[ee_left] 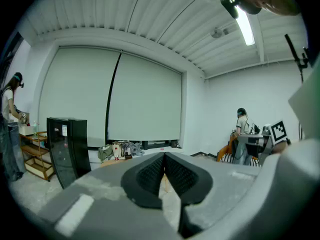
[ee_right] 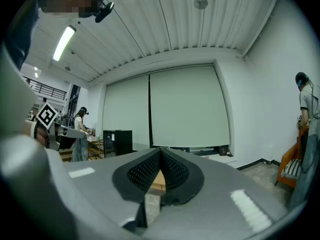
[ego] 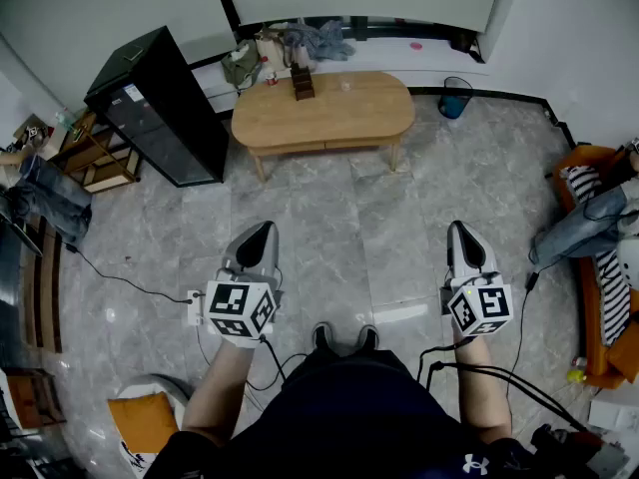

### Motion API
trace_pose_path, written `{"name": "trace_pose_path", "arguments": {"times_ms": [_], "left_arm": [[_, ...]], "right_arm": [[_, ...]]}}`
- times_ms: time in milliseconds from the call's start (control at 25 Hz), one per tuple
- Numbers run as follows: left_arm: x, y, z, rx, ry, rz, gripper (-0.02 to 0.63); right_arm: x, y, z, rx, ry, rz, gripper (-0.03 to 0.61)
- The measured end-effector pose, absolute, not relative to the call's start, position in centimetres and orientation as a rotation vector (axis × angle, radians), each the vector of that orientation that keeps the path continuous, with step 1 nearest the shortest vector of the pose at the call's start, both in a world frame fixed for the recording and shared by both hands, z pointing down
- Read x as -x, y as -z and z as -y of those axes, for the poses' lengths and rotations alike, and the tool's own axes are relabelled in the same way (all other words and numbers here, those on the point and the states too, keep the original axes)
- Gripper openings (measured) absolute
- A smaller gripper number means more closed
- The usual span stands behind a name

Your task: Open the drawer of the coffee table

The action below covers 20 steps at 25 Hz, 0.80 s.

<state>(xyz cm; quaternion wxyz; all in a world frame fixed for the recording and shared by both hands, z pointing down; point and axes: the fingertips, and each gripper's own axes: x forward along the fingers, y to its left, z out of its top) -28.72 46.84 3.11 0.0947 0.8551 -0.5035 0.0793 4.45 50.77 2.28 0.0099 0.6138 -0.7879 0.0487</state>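
The oval wooden bench [ego: 349,118] stands by the far wall. The apron [ego: 300,149] under its near long edge lies flush; from here I cannot tell the drawer apart from it. On the bench top, toward its left half, sits a small dark wooden block [ego: 303,83].

The person stands well back from the bench, on the grey stone floor [ego: 339,228], with both shoes [ego: 342,337] pointing toward it. The left gripper [ego: 264,228] is held out on the near side of the bench, in line with its left end and well apart from it. Its fingers [ee_left: 150,176] are clenched together with nothing between them. The right gripper [ego: 460,228] is out past the bench's right end, equally far back, and aims level. Its fingers [ee_right: 142,173] are also pressed tight and empty.

To the left of the bench, just beside its end, stands a tall black cabinet [ego: 160,103]. To the right — near the bench's far corner — is a blue bin [ego: 454,96]. Behind the bench, against the wall, lies a heap of bags and clothes [ego: 300,43].
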Motion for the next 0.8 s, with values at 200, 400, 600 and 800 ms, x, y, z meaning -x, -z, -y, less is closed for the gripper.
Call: {"name": "trace_pose_path", "arguments": {"times_ms": [200, 400, 600, 800], "left_arm": [[29.4, -3.1, -46.7, -2.552, -0.234, 1.484, 0.003], [29.8, -3.2, -46.1, -2.558, -0.210, 1.467, 0.003], [30.4, -3.4, -45.4, -2.571, -0.184, 1.429, 0.003], [31.3, -4.3, -44.8, -2.610, -0.185, 1.377, 0.003]], "right_arm": [[-3.6, -2.3, -50.9, -1.927, -0.137, 2.446, 0.002], [-3.3, -2.4, -50.8, -1.957, -0.152, 2.437, 0.002], [-2.8, -1.9, -50.8, -2.015, -0.148, 2.406, 0.003], [-1.7, -2.2, -51.1, -2.078, -0.147, 2.347, 0.003]]}}
